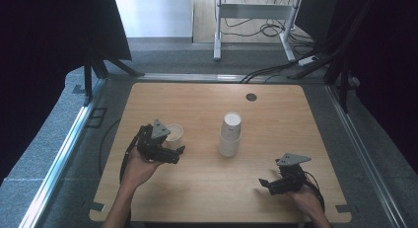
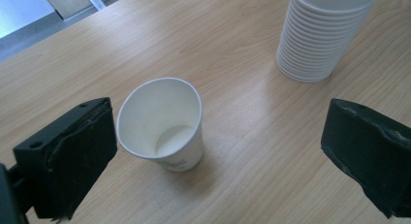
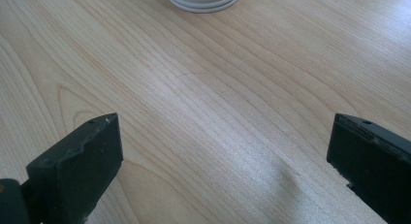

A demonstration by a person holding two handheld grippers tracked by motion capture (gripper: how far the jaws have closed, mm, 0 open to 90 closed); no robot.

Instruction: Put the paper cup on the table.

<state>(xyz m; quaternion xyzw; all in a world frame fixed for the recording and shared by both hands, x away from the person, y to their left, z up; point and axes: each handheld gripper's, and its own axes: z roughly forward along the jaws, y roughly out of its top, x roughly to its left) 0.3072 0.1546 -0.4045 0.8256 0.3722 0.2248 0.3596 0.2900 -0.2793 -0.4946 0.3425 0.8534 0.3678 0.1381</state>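
Worktop [image 1: 207, 188], pale wood, carrying everything shown; at its centre a stack of white paper cups [image 1: 229, 135], upside down, the largest object on it; to the stack's left, well apart from it, a single paper cup [image 2: 162, 124], upright and empty, standing on the wood. My left hand-held gripper [image 1: 165, 150] is spread wide around this single cup; in the left gripper view the cup stands just beside the left-hand jaw and far from the other, and I cannot tell whether that near jaw touches it. My right hand-held gripper [image 1: 268, 184] is likewise wide open, holding nothing, over bare wood near the worktop's front edge. Risk, in my judgement: closing off-centre would let the far jaw push the light cup sideways and tip it; too hard a squeeze would crush its thin wall.
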